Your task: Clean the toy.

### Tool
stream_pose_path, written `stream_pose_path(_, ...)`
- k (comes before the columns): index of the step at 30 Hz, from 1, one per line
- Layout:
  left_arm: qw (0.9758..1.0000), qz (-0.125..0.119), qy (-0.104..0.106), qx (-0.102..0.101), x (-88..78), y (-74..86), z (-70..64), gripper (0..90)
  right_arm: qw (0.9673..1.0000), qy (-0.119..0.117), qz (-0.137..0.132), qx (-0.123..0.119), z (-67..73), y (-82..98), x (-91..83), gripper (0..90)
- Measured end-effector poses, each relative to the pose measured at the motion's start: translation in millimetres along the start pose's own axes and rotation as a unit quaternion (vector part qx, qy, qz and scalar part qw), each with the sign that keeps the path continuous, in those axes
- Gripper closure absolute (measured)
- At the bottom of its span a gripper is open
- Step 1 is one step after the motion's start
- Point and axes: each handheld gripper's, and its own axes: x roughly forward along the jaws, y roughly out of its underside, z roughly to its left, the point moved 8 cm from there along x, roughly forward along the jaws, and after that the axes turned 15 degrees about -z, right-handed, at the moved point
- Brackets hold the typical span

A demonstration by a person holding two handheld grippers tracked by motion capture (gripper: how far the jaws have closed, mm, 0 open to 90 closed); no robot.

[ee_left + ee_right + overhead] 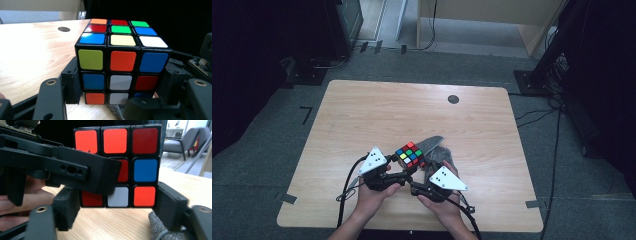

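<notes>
Two grippers meet at one scrambled puzzle cube [410, 154], seen in the high view just below the middle of the frame, on the near half of the wooden desk [362, 115].

Item, puzzle cube: three-by-three, black body, mixed colour tiles. In the left gripper view [122, 62] it stands centre frame with its top face showing orange, red, green, blue, yellow and white tiles. In the right gripper view [117, 167] a face of mostly red and orange tiles fills the centre.

Item, left gripper [404, 167]: held in the person's left hand [374, 192], lower centre-left of the high view. Its fingers [71, 83] press the lower sides of the cube, one on each side; the grip is closed on the cube.

Item, right gripper [424, 172]: held in the right hand [442, 205], lower centre-right. Its fingers [170, 205] flank the cube's bottom layer; whether the pads press on it cannot be told.

Item, grey cloth [437, 147]: lies on the desk just right of the cube and partly beneath it; a corner shows at lower right of the right gripper view [160, 227].

Item, dark round hole [453, 99]: upper right part of the desk, well apart from the cube.
</notes>
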Motion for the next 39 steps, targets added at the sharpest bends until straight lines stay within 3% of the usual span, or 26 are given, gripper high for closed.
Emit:
stream_pose_path(7, 0.9998, -0.002, 0.010, -0.018, 0.6, 0.3, 1.1, 33.0, 0.9998, 0.010, 0.010, -0.014, -0.8, 1.2, -2.2, 34.8)
stream_pose_path(10, 0.9996, -0.020, -0.004, -0.021, -2.9, -8.5, 6.1, 23.5, 0.9991, 0.018, 0.031, -0.024, -4.7, 5.0, -3.4, 34.9)
stream_pose_path(14, 0.9992, -0.034, -0.016, -0.014, -10.0, -16.2, 16.4, 13.8, 0.9983, 0.032, 0.046, -0.014, -16.8, 8.3, -6.4, 34.9)
stream_pose_path(17, 0.9993, -0.023, -0.029, 0.002, -13.4, -13.6, 27.8, 12.0, 0.9981, 0.031, 0.050, -0.018, -24.8, 4.9, -9.1, 34.9)
stream_pose_path(20, 0.9990, -0.003, -0.043, 0.004, -14.3, -6.6, 39.5, 9.8, 0.9971, 0.026, 0.061, -0.036, -34.2, 0.7, -15.2, 34.9)
stream_pose_path(24, 0.9979, 0.022, -0.053, 0.030, -13.4, 4.7, 46.9, 9.7, 0.9964, 0.023, 0.081, -0.001, -47.2, -4.8, -21.2, 34.9)
stream_pose_path(29, 0.9977, 0.039, -0.034, 0.045, -9.9, 12.9, 45.0, 10.1, 0.9950, 0.025, 0.093, 0.028, -57.4, -13.0, -26.8, 34.9)
stream_pose_path(31, 0.9960, 0.048, -0.054, 0.053, -7.1, 15.6, 47.1, 14.5, 0.9947, 0.025, 0.095, 0.032, -59.0, -15.4, -28.1, 34.9)
stream_pose_path(34, 0.9898, 0.079, -0.096, 0.070, -2.8, 21.9, 53.9, 18.0, 0.9937, 0.021, 0.099, 0.048, -59.4, -17.6, -29.2, 34.9)
stream_pose_path(36, 0.9884, 0.084, -0.098, 0.081, -2.0, 23.2, 54.2, 23.8, 0.9928, 0.018, 0.102, 0.060, -58.4, -19.2, -29.7, 34.9)
stream_pose_path(38, 0.9823, 0.084, -0.111, 0.125, 0.3, 24.3, 56.4, 26.1, 0.9922, 0.014, 0.106, 0.064, -57.4, -20.5, -29.6, 34.9)
stream_pose_path(39, 0.9823, 0.084, -0.111, 0.125, 0.3, 24.3, 56.4, 28.6, 0.9919, 0.012, 0.107, 0.067, -56.7, -21.2, -29.4, 34.9)
